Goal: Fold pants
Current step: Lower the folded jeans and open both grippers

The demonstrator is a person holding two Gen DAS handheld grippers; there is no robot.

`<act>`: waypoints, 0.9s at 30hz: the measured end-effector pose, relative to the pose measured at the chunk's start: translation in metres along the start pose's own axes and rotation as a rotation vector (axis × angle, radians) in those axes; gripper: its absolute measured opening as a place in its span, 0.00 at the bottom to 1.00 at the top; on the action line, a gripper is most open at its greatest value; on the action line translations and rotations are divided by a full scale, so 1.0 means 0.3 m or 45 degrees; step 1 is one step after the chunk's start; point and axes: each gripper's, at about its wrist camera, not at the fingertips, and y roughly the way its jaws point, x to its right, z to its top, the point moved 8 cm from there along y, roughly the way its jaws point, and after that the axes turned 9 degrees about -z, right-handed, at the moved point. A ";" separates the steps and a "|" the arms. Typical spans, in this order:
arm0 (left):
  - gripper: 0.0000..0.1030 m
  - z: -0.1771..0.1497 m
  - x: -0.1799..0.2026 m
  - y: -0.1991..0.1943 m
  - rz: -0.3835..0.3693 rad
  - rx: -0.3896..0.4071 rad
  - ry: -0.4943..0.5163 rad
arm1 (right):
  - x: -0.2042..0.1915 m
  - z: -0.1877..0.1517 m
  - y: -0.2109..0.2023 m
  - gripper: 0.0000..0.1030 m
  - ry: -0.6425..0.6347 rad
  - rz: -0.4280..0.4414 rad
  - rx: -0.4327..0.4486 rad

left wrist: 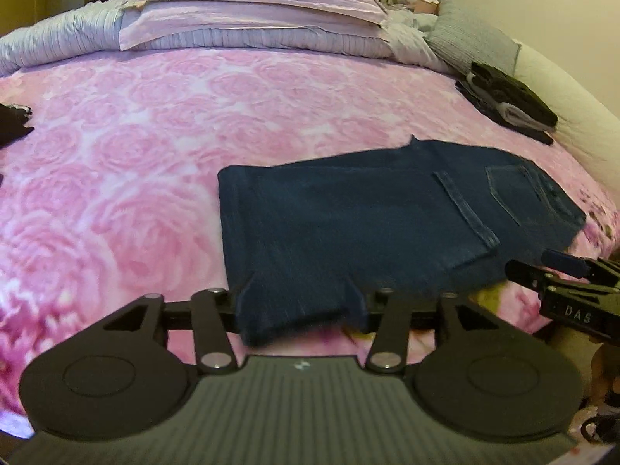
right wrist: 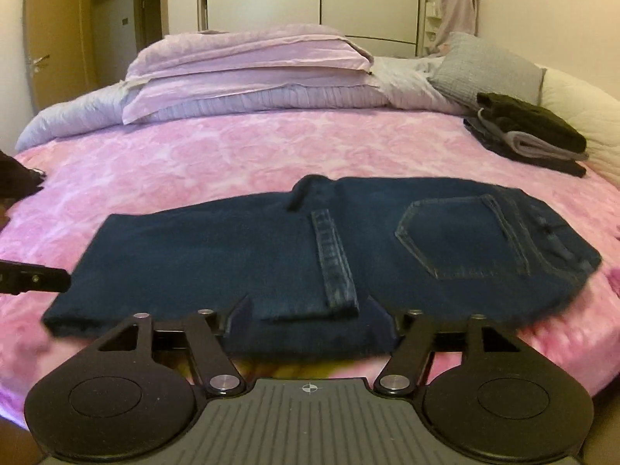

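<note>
The dark blue jeans (right wrist: 310, 255) lay folded over on the pink rose-patterned bed (left wrist: 116, 162), near its front edge, with the hem of one leg brought up beside the back pocket (right wrist: 461, 240); that doubled shape suggested one fold was done and the bundle was set square so another could follow. The left hand-held gripper (left wrist: 300, 302) stood with its jaws partly apart at the near edge of the cloth, the denim lying between the fingers but not visibly pinched, so it had hold of nothing. The right hand-held gripper (right wrist: 310, 317) had its jaws spread wide over the near edge beside the hem, likewise loose around the fabric and not clamped on it. Both sat at the same long edge, probably because that edge was the one just laid down, or the one to be taken up for the next fold. A stack of folded dark and grey clothes (right wrist: 531, 135) waited well apart at the bed's far right corner, likely the place for finished pieces, and the lilac pillows (right wrist: 248, 62) were piled at the head of the bed.
</note>
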 end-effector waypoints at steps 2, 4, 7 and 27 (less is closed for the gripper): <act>0.47 -0.022 0.030 -0.036 -0.003 -0.003 0.025 | -0.002 -0.015 -0.061 0.62 -0.028 -0.024 0.010; 0.51 -0.039 0.054 -0.067 -0.014 0.002 0.035 | -0.005 -0.018 -0.107 0.62 -0.046 -0.035 0.027; 0.54 -0.061 0.078 -0.112 -0.017 0.012 0.055 | -0.004 -0.027 -0.178 0.63 -0.044 -0.033 0.049; 0.57 -0.112 0.079 -0.175 -0.029 0.014 0.065 | -0.036 -0.045 -0.262 0.63 -0.060 -0.029 0.082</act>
